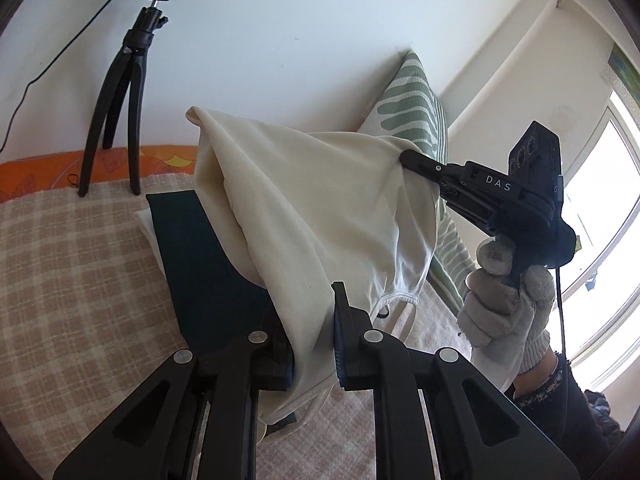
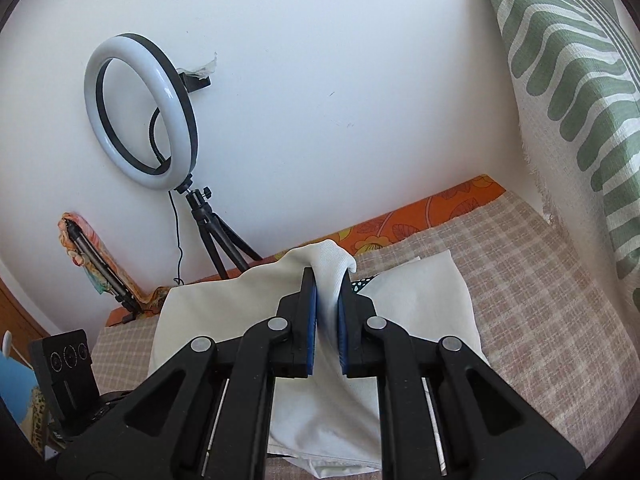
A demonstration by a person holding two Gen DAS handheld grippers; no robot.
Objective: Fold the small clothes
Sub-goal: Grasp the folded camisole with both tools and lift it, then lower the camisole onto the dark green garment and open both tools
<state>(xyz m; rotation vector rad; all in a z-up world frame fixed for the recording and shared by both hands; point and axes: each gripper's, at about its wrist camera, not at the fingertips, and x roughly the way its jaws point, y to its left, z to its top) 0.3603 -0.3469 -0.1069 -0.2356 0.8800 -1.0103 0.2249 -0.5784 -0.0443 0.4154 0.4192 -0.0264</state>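
A cream-white small garment (image 1: 316, 196) hangs lifted above the checked bed cover, stretched between both grippers. My left gripper (image 1: 314, 320) is shut on its lower part. In the left wrist view my right gripper (image 1: 406, 158), held by a gloved hand, is shut on the garment's far corner. In the right wrist view my right gripper (image 2: 329, 280) pinches a fold of the same white garment (image 2: 420, 300), which drapes below the fingers. A dark green folded cloth (image 1: 200, 264) lies on the bed under the garment.
A ring light on a black tripod (image 2: 140, 108) stands against the white wall, also seen in the left wrist view (image 1: 120, 112). A green-striped pillow (image 2: 580, 92) leans at the right. The checked bed cover (image 1: 72, 280) spreads below. A window is at the far right.
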